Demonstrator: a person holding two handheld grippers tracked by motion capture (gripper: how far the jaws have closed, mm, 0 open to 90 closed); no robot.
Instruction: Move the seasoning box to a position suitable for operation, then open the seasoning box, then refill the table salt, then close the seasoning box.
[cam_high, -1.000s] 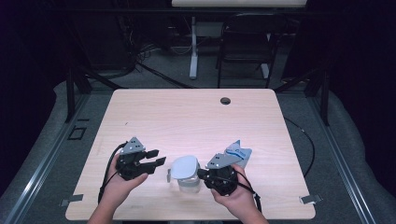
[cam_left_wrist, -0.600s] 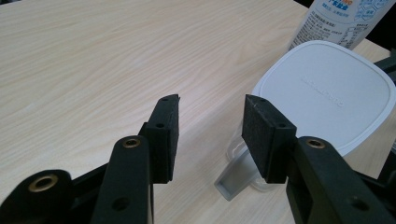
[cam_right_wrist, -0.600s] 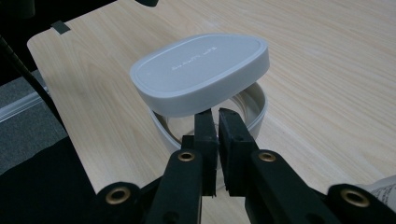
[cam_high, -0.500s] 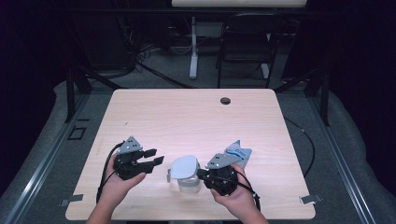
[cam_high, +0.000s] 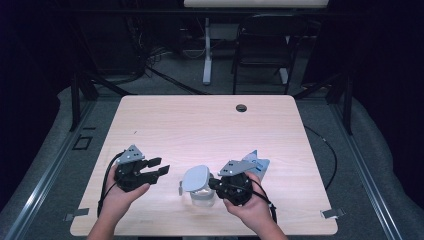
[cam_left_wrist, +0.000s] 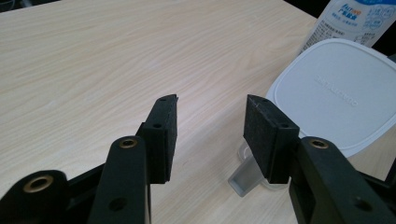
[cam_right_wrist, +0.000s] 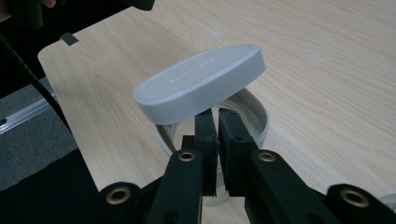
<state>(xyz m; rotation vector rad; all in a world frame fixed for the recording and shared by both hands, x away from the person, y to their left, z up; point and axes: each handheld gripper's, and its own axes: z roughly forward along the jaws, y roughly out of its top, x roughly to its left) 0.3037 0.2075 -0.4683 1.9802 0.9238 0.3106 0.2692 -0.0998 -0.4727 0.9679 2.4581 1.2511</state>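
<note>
A clear plastic container (cam_high: 202, 199) stands near the table's front edge, with its white rounded lid (cam_high: 196, 178) resting tilted on top. My right gripper (cam_high: 212, 184) is shut on the container's rim (cam_right_wrist: 259, 121), and the lid (cam_right_wrist: 201, 81) leans just above the jaws (cam_right_wrist: 216, 114). My left gripper (cam_high: 160, 166) hovers open to the left of the lid with nothing between its pads. In the left gripper view the lid (cam_left_wrist: 331, 93) lies to the right of the open jaws (cam_left_wrist: 212, 112). A clear tab of the container (cam_left_wrist: 245, 175) shows below it.
A blue-and-white printed packet (cam_high: 257, 162) lies just behind my right hand and also appears at the top right of the left gripper view (cam_left_wrist: 355, 18). A dark cable hole (cam_high: 241, 107) sits near the table's far edge. The wooden table (cam_high: 200, 125) stretches bare beyond.
My left gripper has drifted slightly left and away from me. The lid, the container and the right gripper have kept their places.
</note>
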